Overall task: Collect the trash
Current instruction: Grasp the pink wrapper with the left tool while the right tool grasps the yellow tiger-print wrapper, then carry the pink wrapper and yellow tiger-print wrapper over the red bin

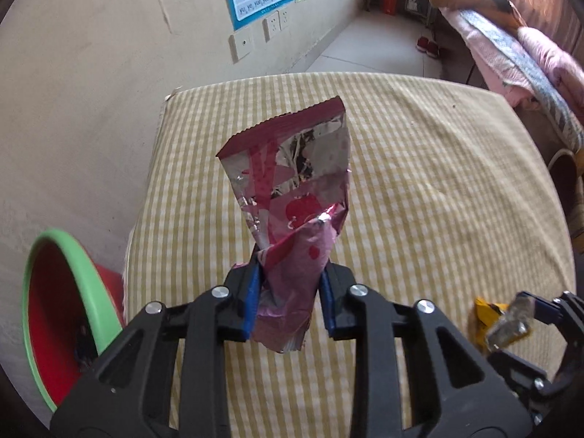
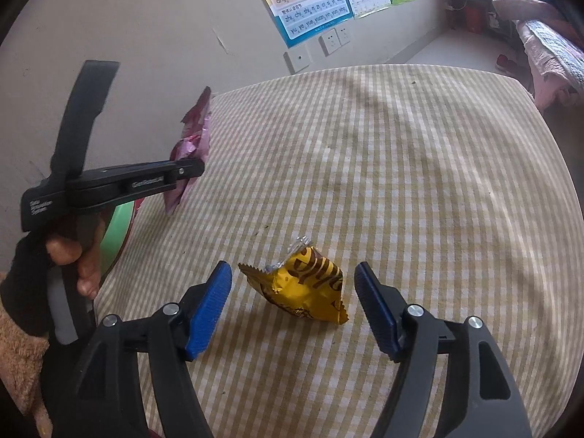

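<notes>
My left gripper is shut on the lower part of a crumpled pink foil snack wrapper, which stands up above the yellow-checked tablecloth. In the right wrist view that left gripper holds the pink wrapper near the table's left edge, with a person's hand around its handle. My right gripper stands open, low over the table. A yellow snack wrapper lies on the cloth between its blue pads, clear of both. The yellow wrapper also shows at the left wrist view's lower right.
A red basin with a green rim sits below the table's left edge, beside the beige wall; its rim shows under the left gripper. Posters and wall sockets are behind. A bed with pink blankets stands at the right.
</notes>
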